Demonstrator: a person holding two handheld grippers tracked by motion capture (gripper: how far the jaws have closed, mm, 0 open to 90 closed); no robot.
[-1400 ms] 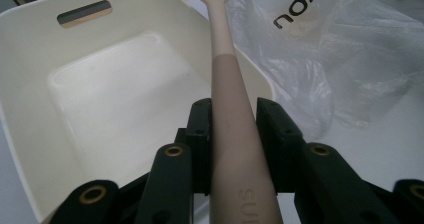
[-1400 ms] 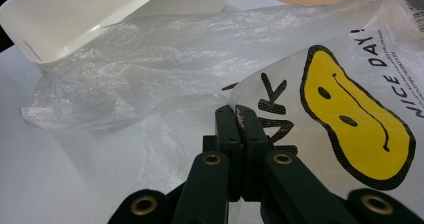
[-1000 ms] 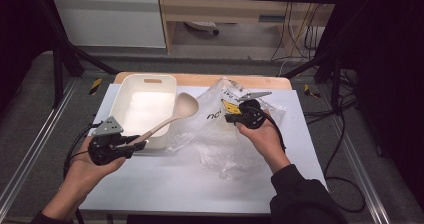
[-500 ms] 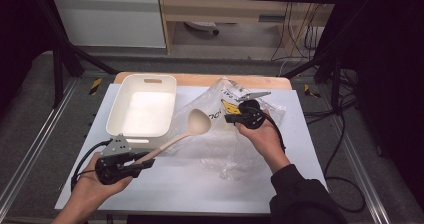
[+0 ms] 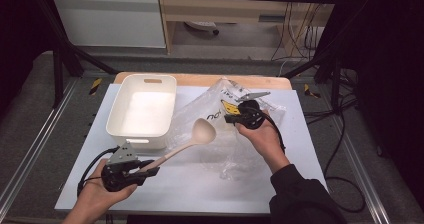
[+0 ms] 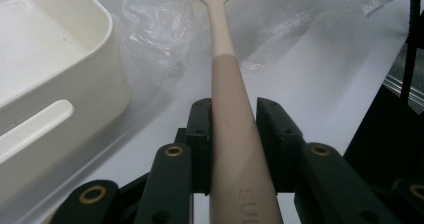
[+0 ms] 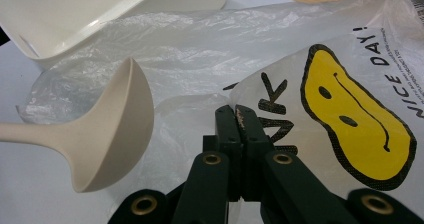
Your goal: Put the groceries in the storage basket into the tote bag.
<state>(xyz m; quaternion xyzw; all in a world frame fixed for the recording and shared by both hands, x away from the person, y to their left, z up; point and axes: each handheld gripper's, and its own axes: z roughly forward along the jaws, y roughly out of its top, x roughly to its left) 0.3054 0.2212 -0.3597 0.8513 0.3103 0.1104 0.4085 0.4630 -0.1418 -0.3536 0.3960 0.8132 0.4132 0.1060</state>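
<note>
Having been drawn back from over the white bin (image 5: pixel 142 111), the ladle (image 5: pixel 187 143) was kept clamped by the left gripper (image 5: pixel 145 172), bowl ahead beside the plastic bag (image 5: pixel 227 129), whose edge was pinched by the closed right gripper (image 5: pixel 229 118), ready for bagging.

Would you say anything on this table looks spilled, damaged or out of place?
Nothing stands out. The bin sits upright and looks empty, the ladle is held straight in the left gripper, and the bag is just crumpled, its edge pinched by the right gripper. No spill or damage shows.

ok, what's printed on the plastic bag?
A yellow smiley face with black lettering on the plastic bag, clearest in the right gripper view.
</note>
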